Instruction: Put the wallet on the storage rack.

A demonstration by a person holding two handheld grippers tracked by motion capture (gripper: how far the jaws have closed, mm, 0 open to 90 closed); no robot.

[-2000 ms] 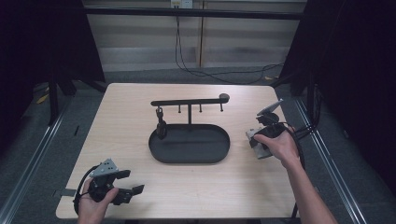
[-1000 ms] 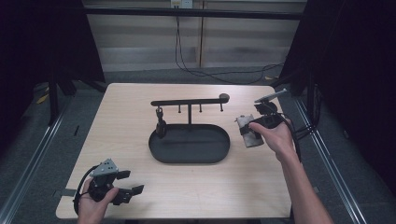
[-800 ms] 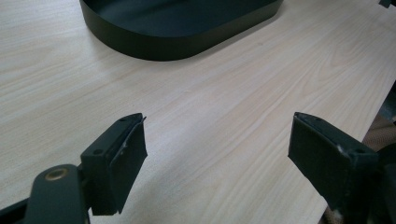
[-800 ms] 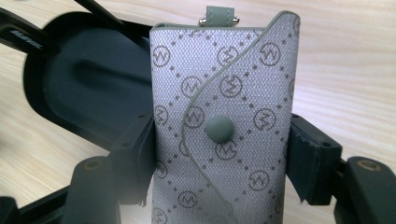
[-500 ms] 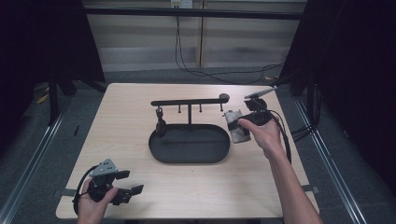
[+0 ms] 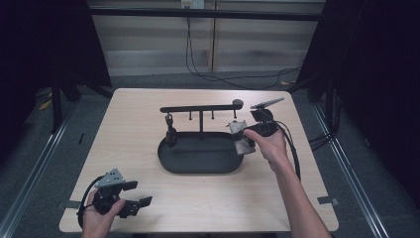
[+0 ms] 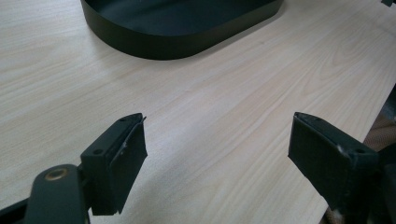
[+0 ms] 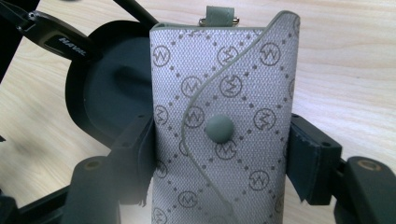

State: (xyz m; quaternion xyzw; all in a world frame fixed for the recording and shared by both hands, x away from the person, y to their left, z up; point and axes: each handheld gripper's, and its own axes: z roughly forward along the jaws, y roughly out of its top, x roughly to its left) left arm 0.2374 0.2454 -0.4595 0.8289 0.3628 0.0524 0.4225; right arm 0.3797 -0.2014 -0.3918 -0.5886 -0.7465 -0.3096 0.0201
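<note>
My right gripper (image 6: 241, 137) is shut on a grey patterned key pouch (image 8: 224, 116) with a snap button and a small loop at its top. In the high view the pouch (image 6: 242, 140) hangs over the right end of a black oval tray (image 6: 198, 166), below the knobbed end of the tray's T-shaped hanger bar (image 6: 200, 108). A dark key-like item (image 6: 171, 131) hangs from the bar's left side. My left gripper (image 6: 139, 194) rests open near the table's front left corner, its jaws (image 7: 215, 158) wide apart over bare wood.
The light wooden table (image 6: 124, 129) has the tray (image 7: 154, 42) at its middle. A black cable (image 6: 292, 148) trails from the right gripper toward the right edge. Dark floor and metal rails surround the table.
The right gripper has carried the pouch leftward from the table's right side to the tray's right end, under the bar. The left gripper has stayed still.
</note>
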